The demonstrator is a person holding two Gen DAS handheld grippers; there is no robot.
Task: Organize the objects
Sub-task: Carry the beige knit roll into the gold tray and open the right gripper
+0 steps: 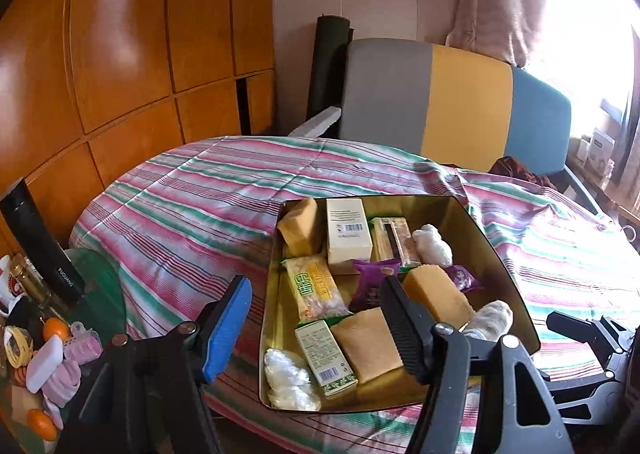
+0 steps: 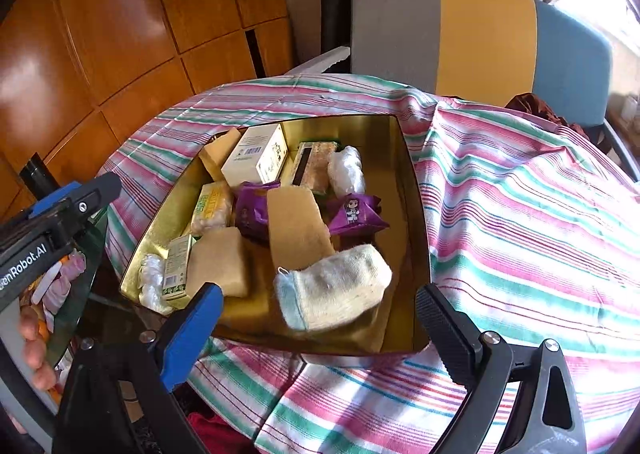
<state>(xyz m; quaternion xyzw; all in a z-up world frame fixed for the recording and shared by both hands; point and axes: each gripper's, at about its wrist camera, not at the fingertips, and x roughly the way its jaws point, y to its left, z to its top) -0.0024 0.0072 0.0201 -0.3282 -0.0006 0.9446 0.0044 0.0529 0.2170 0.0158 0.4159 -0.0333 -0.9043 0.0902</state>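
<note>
A gold tray (image 1: 500, 246) sits on the striped cloth and holds yellow sponges (image 1: 370, 346), small boxes (image 1: 347, 232), purple snack packets (image 1: 372, 282), a yellow snack packet (image 1: 314, 292) and white rolled cloths (image 1: 290, 380). In the right wrist view the tray (image 2: 412, 189) has a pale rolled sock (image 2: 334, 288) at its near edge, in front of a sponge (image 2: 298, 228). My left gripper (image 1: 316, 326) is open and empty above the tray's near left part. My right gripper (image 2: 320, 334) is open and empty, just in front of the sock. The left gripper (image 2: 60, 213) also shows at the far left.
The striped cloth (image 1: 192, 197) covers the table. A glass side table at the left holds oranges (image 1: 56, 328), a black bottle (image 1: 38, 242), pink items (image 1: 82, 350) and a white case (image 1: 44, 368). A grey, yellow and blue chair back (image 1: 456, 101) stands behind, and wooden cabinets (image 1: 120, 53) lie left.
</note>
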